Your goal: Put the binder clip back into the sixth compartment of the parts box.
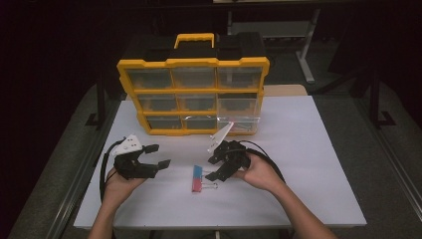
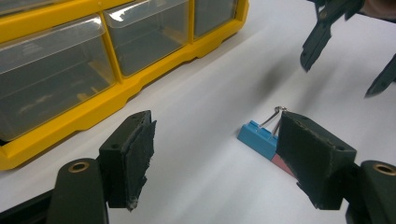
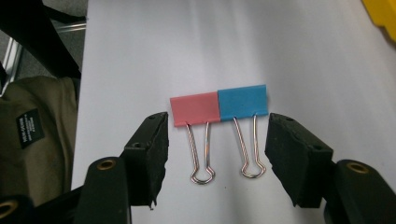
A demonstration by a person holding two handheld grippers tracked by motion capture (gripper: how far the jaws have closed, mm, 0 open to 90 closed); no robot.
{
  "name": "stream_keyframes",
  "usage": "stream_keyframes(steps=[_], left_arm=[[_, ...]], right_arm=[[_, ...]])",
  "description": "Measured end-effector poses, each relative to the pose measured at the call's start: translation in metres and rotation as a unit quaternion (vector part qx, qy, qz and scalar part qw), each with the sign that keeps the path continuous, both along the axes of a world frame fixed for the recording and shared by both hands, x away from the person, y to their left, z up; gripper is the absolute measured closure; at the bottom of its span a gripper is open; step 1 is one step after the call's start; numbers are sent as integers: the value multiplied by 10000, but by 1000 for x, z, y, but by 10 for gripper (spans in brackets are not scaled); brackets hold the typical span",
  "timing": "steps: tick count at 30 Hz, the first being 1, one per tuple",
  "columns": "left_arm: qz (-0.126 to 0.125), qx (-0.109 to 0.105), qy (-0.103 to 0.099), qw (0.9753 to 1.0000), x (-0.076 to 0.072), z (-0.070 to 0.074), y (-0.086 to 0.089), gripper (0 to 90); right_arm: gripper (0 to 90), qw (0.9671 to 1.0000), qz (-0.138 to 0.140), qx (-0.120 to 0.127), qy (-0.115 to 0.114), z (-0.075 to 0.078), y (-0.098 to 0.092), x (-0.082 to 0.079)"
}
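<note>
Item: pink binder clip with folded steel-wire handles [image 3: 194,108], lying flat on the white desk [image 1: 308,149], near the person's edge and between the two hands. Its side touches a blue binder clip of the same pattern [image 3: 243,100]; together they form one short bar, visible in the high view as a pink-and-blue block [image 1: 197,179].

Orientation: in the right gripper view the bar's long axis runs across the frame, pink to the left, blue to the right, with both pairs of wire handles pointing back toward the camera.

Right tool [image 3: 215,149]: jaws spread wide, holding nothing. They straddle the two pairs of handles, one pad outside each, without contact as far as can be judged. This tool is the nearer one; the clips lie directly ahead of it and slightly beyond the pads.

Left tool [image 2: 219,149]: also wide open and empty. The clips sit ahead and to its right, part hidden behind its right jaw, well apart from its left jaw.

Background: yellow plastic organiser case with clear drawers [image 1: 194,97], standing at the far side of the desk.

Judgement: a short advance of the right tool along the handles would likely bracket the clip bodies end to end.
</note>
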State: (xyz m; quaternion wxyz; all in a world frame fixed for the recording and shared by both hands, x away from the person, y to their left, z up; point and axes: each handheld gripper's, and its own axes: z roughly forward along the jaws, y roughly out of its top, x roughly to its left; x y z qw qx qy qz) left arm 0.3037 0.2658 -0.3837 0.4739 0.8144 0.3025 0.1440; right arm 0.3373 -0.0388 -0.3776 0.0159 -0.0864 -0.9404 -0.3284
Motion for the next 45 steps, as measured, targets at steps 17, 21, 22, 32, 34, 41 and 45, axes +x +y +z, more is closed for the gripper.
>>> stream_keyframes(steps=[17, 21, 22, 32, 34, 41, 45], left_arm=[[-4, 5, 28, 10000, 0, 0, 0, 273], [-8, 14, 18, 10000, 0, 0, 0, 273], [-7, 8, -4, 10000, 0, 0, 0, 273], [-5, 17, 16, 10000, 0, 0, 0, 273], [-3, 16, -10, 10000, 0, 0, 0, 273], [-9, 24, -3, 10000, 1, 0, 0, 273], [-18, 53, -5, 10000, 1, 0, 2, 273]], right_arm=[[384, 9994, 47, -68, 333, -43, 21, -11], [387, 9994, 73, -92, 333, -51, 25, -13], [388, 9994, 73, -92, 339, -53, 26, -13], [390, 9993, 167, -77, 327, -60, 30, -21], [393, 9992, 200, -43, 338, -61, 30, -22], [408, 9989, 292, -70, 367, -60, 32, -26], [406, 9993, 218, -95, 297, -59, 32, -24]])
